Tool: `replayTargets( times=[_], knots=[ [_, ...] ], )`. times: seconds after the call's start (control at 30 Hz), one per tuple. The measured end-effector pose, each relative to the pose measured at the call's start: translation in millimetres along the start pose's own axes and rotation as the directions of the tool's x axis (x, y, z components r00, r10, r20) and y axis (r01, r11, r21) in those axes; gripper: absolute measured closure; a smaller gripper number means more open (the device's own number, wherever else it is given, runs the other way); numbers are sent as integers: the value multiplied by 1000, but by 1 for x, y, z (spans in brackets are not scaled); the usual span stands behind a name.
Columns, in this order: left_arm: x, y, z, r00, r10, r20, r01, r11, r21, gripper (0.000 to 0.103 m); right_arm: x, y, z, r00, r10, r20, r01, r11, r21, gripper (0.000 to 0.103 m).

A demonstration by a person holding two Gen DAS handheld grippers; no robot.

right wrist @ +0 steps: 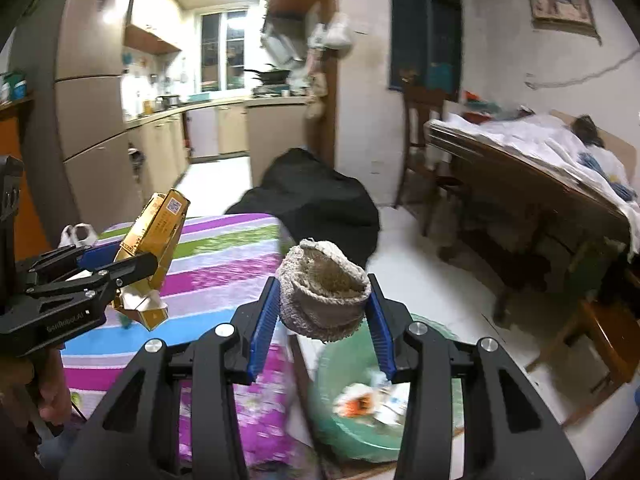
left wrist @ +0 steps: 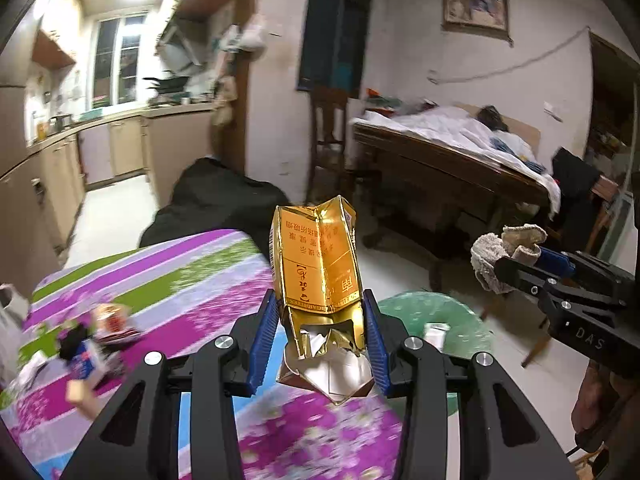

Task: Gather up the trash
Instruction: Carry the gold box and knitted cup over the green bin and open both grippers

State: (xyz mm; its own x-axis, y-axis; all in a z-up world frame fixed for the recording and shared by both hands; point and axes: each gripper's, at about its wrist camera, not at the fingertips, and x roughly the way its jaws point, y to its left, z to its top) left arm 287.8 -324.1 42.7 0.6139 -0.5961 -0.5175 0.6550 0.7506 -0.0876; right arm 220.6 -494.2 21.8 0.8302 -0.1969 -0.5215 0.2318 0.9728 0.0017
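My left gripper point(left wrist: 322, 320) is shut on a crushed gold cigarette pack point(left wrist: 316, 256), which stands up between the blue pads above the striped floral tablecloth point(left wrist: 160, 280). The right wrist view shows that pack point(right wrist: 154, 236) and the left gripper point(right wrist: 120, 264) at the left. My right gripper point(right wrist: 324, 312) is shut on a wadded grey rag point(right wrist: 322, 292); in the left wrist view the rag point(left wrist: 504, 252) and right gripper point(left wrist: 520, 272) hang at the right. Below them sits a green trash bin point(right wrist: 360, 432) holding paper scraps; its rim point(left wrist: 464, 320) also shows past the table's edge.
Small packets and wrappers point(left wrist: 96, 340) lie on the tablecloth at the left. A black bag point(right wrist: 316, 200) sits on the floor beyond the table. A wooden table point(right wrist: 520, 176) covered in white cloth and a wooden chair point(left wrist: 332, 132) stand to the right. Kitchen counters point(left wrist: 120, 120) lie behind.
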Motion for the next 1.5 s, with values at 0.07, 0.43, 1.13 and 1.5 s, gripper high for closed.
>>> replayTargets(
  times=[0.07,0.43,1.13,1.5],
  knots=[
    [15,-21,4,1000,-24,-20,24,1000,19,61,3,-17,0,999,-28,-15,28,999,17,62],
    [122,-102,23,979,-102,-178,116,991,67,61,47,-100,-17,979,-43,-199,73,987,143,62],
    [243,-109,-24,922,-111,-372,142,988,56,61,99,-131,-58,915,46,-401,35,981,192,62],
    [250,-113,-24,921,-105,-376,139,988,65,61,107,-143,-65,911,51,-410,35,979,200,62]
  ],
)
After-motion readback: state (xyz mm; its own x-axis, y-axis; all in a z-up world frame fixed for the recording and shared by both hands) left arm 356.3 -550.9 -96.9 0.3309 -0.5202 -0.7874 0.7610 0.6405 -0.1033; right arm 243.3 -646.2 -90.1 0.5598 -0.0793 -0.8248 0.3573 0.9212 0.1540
